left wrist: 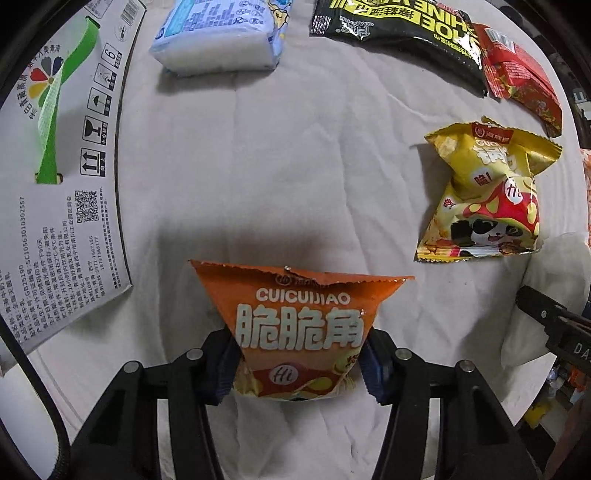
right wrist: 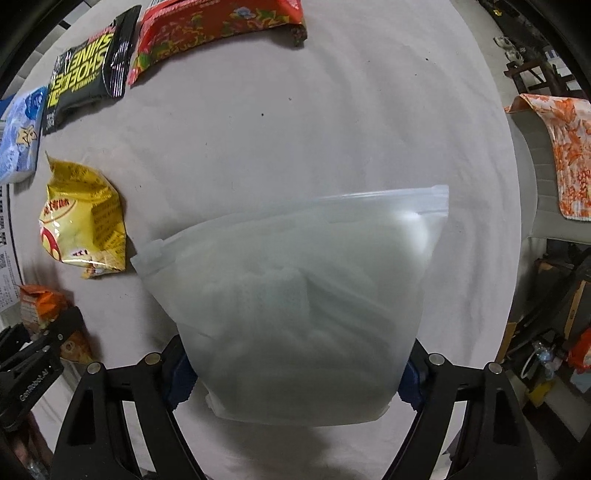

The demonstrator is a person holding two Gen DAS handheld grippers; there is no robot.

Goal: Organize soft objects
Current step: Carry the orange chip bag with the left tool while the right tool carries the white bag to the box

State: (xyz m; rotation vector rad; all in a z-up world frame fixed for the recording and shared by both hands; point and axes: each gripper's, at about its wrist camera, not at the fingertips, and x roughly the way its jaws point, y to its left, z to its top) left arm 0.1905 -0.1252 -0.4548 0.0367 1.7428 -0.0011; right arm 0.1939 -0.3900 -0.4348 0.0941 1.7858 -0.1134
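My left gripper [left wrist: 297, 363] is shut on an orange snack bag [left wrist: 299, 325] and holds it just above the white cloth. My right gripper [right wrist: 295, 373] is shut on a frosted zip bag [right wrist: 295, 295] with pale soft things inside, held over the cloth. A yellow snack bag [left wrist: 487, 195] lies to the right in the left wrist view and on the left in the right wrist view [right wrist: 83, 221]. The orange bag and left gripper show at the right wrist view's left edge [right wrist: 44, 306].
A white cardboard box [left wrist: 62, 155] stands at the left. A blue tissue pack [left wrist: 221, 33], a black packet [left wrist: 399, 26] and a red packet [left wrist: 521, 74] lie along the far edge. An orange patterned cloth [right wrist: 565, 155] hangs off to the right.
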